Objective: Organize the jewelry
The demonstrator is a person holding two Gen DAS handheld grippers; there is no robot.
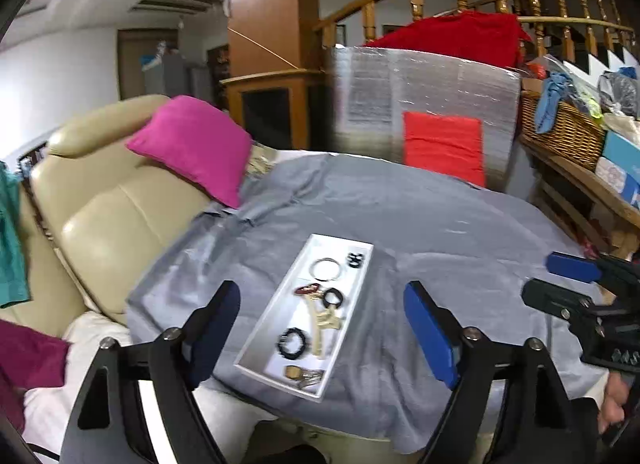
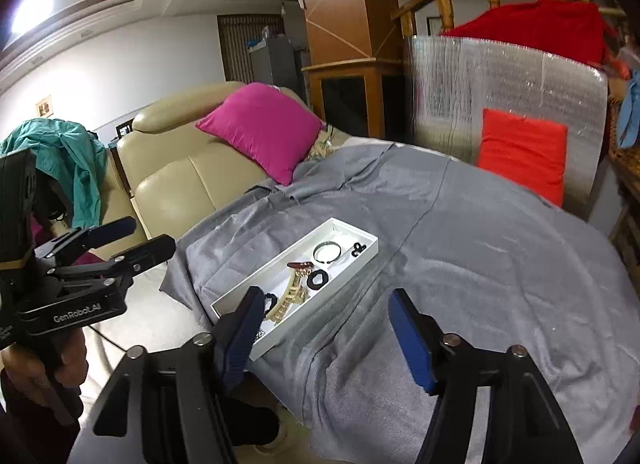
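In the right wrist view the left finger [image 2: 240, 338] of the right tongs [image 2: 326, 338] covered the near end of the white tray [image 2: 280, 338], hiding the black beaded bracelet [image 2: 269, 298] in part and whatever lay beyond it. The small metal pieces [image 1: 306, 376] at the tray's near end in the left wrist view were too small to name — perhaps clasps, perhaps a watch. The silver panel [image 1: 424, 104] was blurred. The right tongs [image 1: 560, 284] were cut off at the frame's edge.
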